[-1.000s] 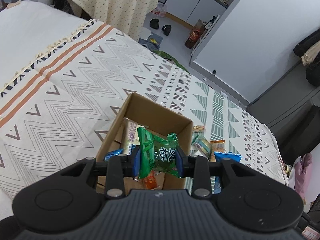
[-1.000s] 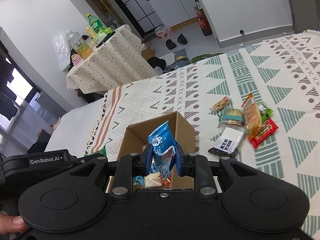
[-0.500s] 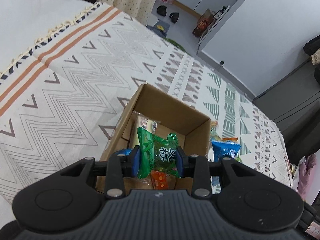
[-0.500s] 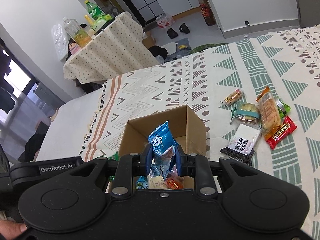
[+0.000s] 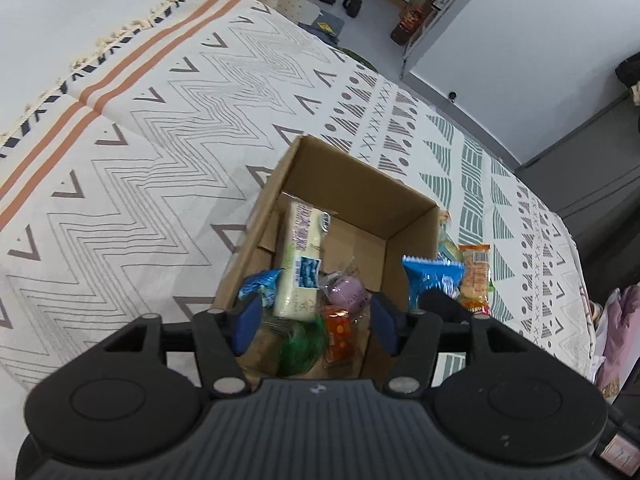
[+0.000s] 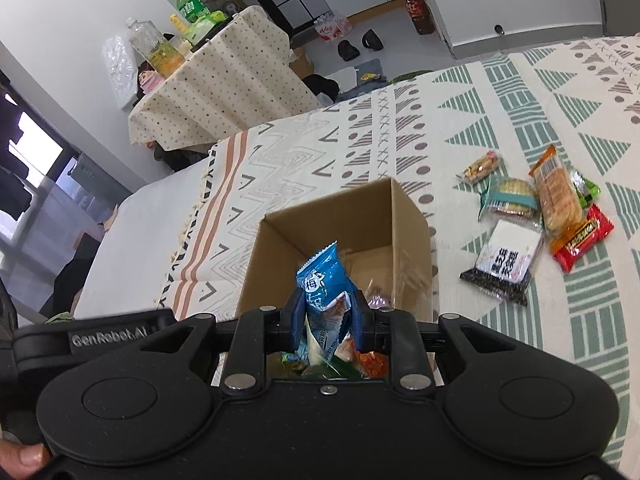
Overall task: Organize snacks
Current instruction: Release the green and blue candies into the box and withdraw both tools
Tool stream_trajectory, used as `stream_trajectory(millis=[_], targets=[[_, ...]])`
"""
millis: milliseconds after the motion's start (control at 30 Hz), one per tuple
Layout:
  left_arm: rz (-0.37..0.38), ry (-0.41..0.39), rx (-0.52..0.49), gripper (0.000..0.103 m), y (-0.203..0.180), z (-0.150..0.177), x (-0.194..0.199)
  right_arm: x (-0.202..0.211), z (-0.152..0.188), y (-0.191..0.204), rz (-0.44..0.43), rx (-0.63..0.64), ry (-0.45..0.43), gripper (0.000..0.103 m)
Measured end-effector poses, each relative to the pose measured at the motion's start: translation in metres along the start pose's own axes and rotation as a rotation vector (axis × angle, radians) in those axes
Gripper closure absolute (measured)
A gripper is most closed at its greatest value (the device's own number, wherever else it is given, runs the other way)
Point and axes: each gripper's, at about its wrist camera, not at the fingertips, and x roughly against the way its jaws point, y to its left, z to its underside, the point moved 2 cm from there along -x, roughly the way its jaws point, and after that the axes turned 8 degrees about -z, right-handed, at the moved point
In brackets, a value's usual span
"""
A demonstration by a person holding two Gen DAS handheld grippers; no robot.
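An open cardboard box (image 5: 412, 240) (image 6: 408, 216) sits on the patterned bedspread. My left gripper (image 5: 314, 322) hangs open over its near end. Below it a blurred green packet (image 5: 300, 346) drops among the snacks inside: a pale long pack (image 5: 302, 256), a purple sweet (image 5: 347, 292), an orange packet (image 5: 340, 330). My right gripper (image 6: 327, 330) is shut on a blue packet (image 6: 322, 280), held upright above the box. That blue packet (image 5: 432, 276) also shows past the box's right wall in the left wrist view.
Several loose snacks lie on the bedspread right of the box: a white-and-black pack (image 6: 506, 260), a red bar (image 6: 584, 236), an orange biscuit pack (image 6: 558, 196), a round biscuit pack (image 6: 512, 194). A cloth-covered table with bottles (image 6: 216, 76) stands beyond the bed.
My left gripper has opened and let go of the green packet, which now falls into the box. Both grippers have come closer over the box. The right one still holds the blue packet.
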Motion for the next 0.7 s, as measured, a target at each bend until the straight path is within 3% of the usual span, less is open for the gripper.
stream_trajectory(millis=[200, 400, 567, 700], targets=[[-0.017, -0.025, 0.006, 0.033, 0.004, 0.003, 0.011, 0.007, 0.004, 0.008, -0.014, 0.007, 0.001, 0.079], [-0.042, -0.052, 0.013, 0.024, 0.008, 0.008, 0.022, 0.017, 0.007, 0.008, -0.013, -0.003, -0.010, 0.070], [-0.045, -0.064, 0.015, 0.020, 0.009, 0.015, 0.030, 0.033, 0.012, 0.002, 0.029, -0.009, -0.049, 0.049], [-0.030, -0.075, 0.013, 0.019, 0.005, 0.022, 0.036, 0.049, 0.015, -0.003, 0.059, -0.013, -0.088, 0.039]])
